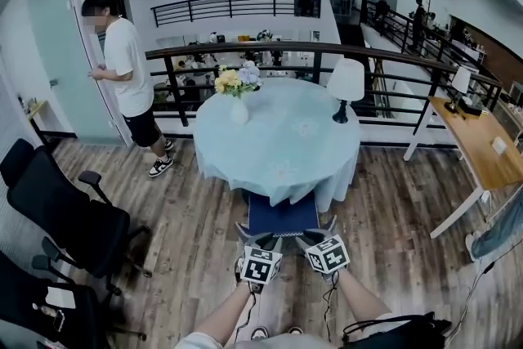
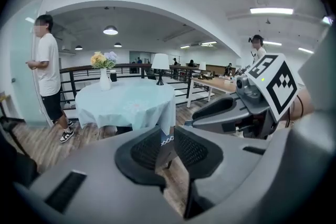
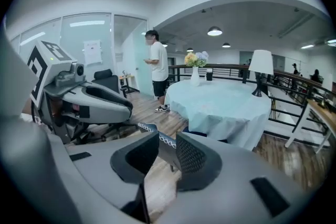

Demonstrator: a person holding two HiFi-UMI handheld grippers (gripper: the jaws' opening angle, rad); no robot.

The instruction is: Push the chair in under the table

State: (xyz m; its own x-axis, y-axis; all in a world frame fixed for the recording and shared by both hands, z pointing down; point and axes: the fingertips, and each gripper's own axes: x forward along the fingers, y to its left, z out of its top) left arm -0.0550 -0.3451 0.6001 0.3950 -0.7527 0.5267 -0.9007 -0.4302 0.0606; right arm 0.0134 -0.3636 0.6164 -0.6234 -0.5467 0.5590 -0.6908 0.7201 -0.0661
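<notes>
Left gripper (image 2: 167, 145): I have its jaws pinched on the top edge of the chair (image 1: 282, 217) back, left end.
Right gripper (image 3: 167, 152): pinched likewise on the right end.
Seat: front edge under the table (image 1: 278, 155), straight ahead of me.
Push line: forward, square to the back's long edge; both hands equally near.
</notes>
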